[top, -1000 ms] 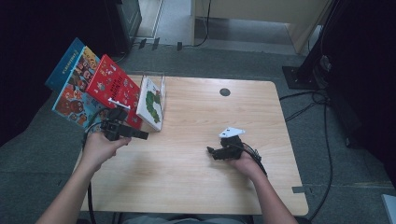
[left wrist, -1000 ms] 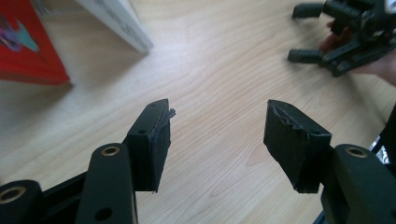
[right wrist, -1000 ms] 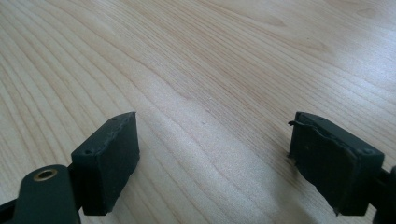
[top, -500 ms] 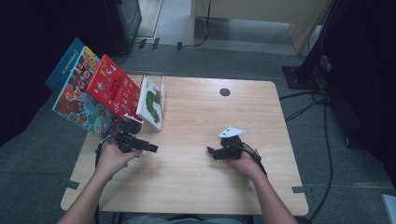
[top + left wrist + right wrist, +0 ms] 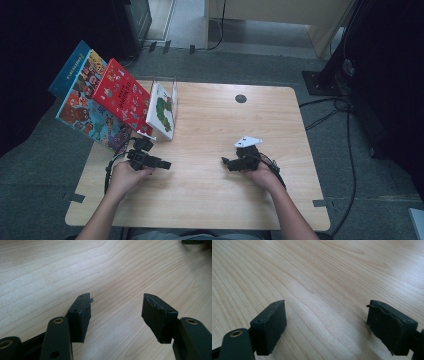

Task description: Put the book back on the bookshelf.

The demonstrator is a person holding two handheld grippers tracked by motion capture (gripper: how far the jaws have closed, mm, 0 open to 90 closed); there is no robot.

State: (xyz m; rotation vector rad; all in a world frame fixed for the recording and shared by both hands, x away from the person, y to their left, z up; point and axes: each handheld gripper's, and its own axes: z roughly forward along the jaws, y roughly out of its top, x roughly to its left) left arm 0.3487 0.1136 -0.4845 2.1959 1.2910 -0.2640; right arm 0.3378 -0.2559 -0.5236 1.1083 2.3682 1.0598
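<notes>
Books stand at the far left corner of the table [image 5: 210, 190]: a blue book [image 5: 70, 70], a cartoon-covered book [image 5: 85, 112], a red book [image 5: 120, 97] and a white caterpillar book [image 5: 162, 111] leaning in a clear holder [image 5: 167, 82]. Just in front of them, the left gripper [image 5: 162, 164] lies low over the wood, its jaws wide apart and holding nothing. Bare tabletop separates it from the right gripper [image 5: 227, 162], also wide open and empty. A dark round hole [image 5: 240, 98] sits near the far edge, and the table's right part gives free room.
</notes>
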